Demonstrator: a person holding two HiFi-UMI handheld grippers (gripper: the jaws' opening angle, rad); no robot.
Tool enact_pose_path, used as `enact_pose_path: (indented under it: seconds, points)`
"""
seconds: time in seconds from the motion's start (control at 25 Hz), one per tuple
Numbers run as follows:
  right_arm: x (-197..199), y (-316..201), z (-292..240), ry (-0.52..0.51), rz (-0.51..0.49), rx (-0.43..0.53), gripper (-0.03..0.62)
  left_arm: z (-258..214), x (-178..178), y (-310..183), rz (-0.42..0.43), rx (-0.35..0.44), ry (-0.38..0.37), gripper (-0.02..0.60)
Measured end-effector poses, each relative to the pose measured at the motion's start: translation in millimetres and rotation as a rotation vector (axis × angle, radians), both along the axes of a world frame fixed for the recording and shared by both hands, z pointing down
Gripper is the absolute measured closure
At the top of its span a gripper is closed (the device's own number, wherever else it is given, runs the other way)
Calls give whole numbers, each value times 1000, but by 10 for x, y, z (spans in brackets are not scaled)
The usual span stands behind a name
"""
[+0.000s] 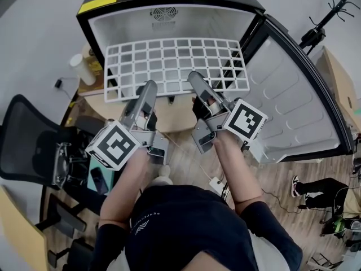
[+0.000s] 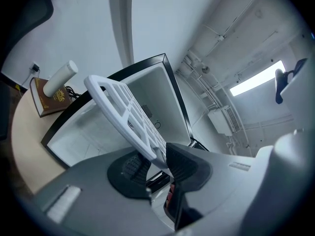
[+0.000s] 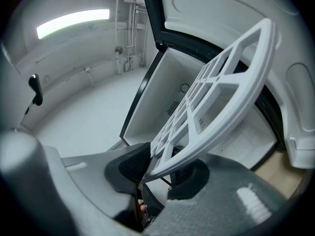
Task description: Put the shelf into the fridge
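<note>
A white grid shelf [image 1: 175, 61] is held level in front of the open black fridge [image 1: 169, 17], with its far edge over the white interior. My left gripper [image 1: 150, 85] is shut on the shelf's near edge, left of the middle. My right gripper [image 1: 194, 76] is shut on the same edge, just right of it. In the left gripper view the shelf [image 2: 123, 112] runs up and left from the gripper [image 2: 156, 156], its rim pinched between the dark pads. In the right gripper view the shelf [image 3: 221, 92] slants up to the right from the gripper [image 3: 156, 167], clamped at its rim.
The fridge door [image 1: 293, 106] stands open to the right. Left of the fridge, a round wooden table [image 1: 107, 103] carries a white roll [image 1: 76, 66] on a book. A black office chair [image 1: 28, 145] stands at the left, and a coat stand [image 1: 321, 27] at the far right.
</note>
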State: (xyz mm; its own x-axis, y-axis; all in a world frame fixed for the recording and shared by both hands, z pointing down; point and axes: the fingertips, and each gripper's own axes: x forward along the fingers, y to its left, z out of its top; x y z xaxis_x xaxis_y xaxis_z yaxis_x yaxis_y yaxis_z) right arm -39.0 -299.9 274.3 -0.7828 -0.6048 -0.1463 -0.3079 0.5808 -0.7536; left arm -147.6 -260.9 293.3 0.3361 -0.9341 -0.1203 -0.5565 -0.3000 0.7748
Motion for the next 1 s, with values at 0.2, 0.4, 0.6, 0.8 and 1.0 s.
enact_pose_path:
  seconds: [0.2,0.4,0.6,0.8,1.0]
  points:
    - [-17,-87,-26,0,-5,-1,504,-7,-13,-76,4,-4,14,480]
    - [-27,-106,-31,-24,-18,-17,509,-1,-18,-73,2,-6,16,480]
    - [-36,-127,-18,-39,-30,-35,514,1,-19,-90,6,-8,24,485]
    - [-38,-124,-26,-57,-37,-45,520,3,-17,-84,5,-12,34,486]
    - [-36,-136,-6,-65,-44,-63,524,10,-21,-90,4,-13,41,489]
